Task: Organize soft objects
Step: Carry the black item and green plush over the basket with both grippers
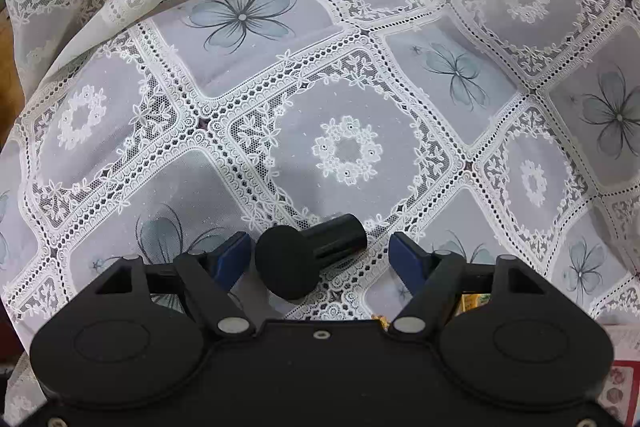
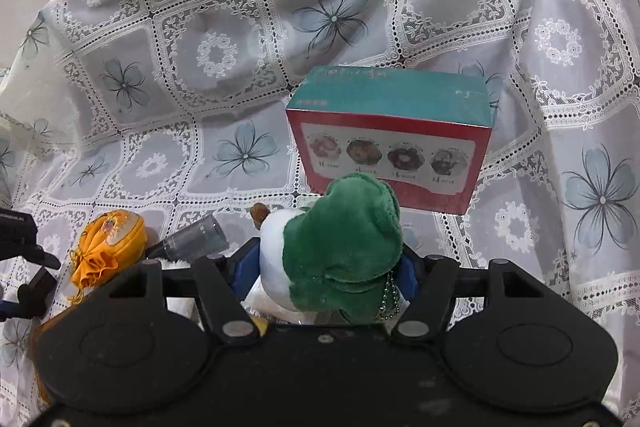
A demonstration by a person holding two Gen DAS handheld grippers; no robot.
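Between the right gripper's (image 2: 330, 261) closed-in blue fingers (image 2: 246, 265) sits a green-and-white plush toy (image 2: 340, 243) with a bead chain, just short of the red-and-teal box (image 2: 390, 143), while the left gripper (image 1: 322, 253) gapes wide around a black cylinder (image 1: 308, 253) on the lace cloth (image 1: 348, 147).

A white lace tablecloth (image 1: 348, 147) — squares with grey-blue flowers — drapes in folds; even, soft light.
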